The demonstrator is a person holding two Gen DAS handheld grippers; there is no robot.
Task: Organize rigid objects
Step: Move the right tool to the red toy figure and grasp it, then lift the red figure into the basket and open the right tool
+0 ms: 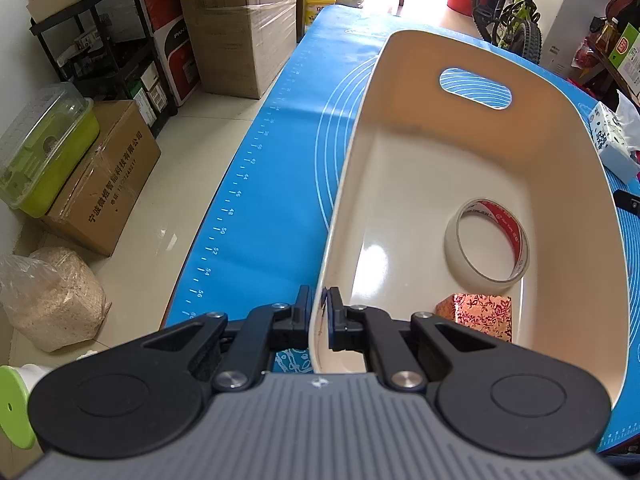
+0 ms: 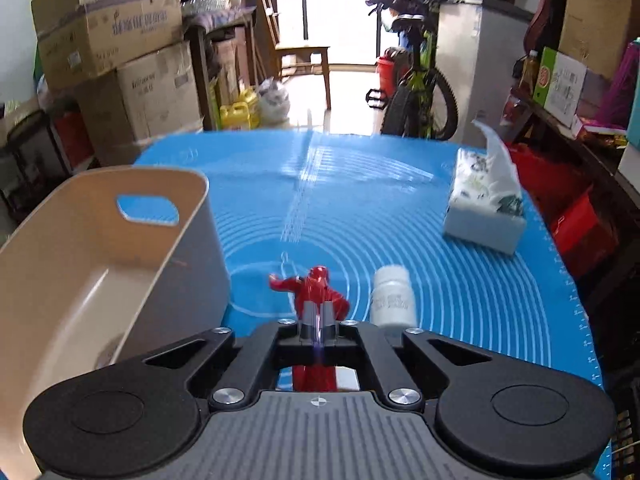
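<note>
left claw (image 1: 319,307): clamped on cream bin (image 1: 472,152) rim, lower centre | right claw (image 2: 319,312): pinching red figurine (image 2: 316,288), seemingly lifted | white bottle (image 2: 391,296): just right

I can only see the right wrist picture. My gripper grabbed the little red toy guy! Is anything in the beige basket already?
Observer: Yes. The left wrist view shows a roll of clear tape lying on the floor of the beige basket.
Operator: Only the tape?
Observer: No, a small box with a red flower pattern sits near the tape, at the basket's near end.
Operator: What is my other gripper doing?
Observer: The left gripper is shut on the basket's near rim, one finger inside the wall and one outside.
</note>
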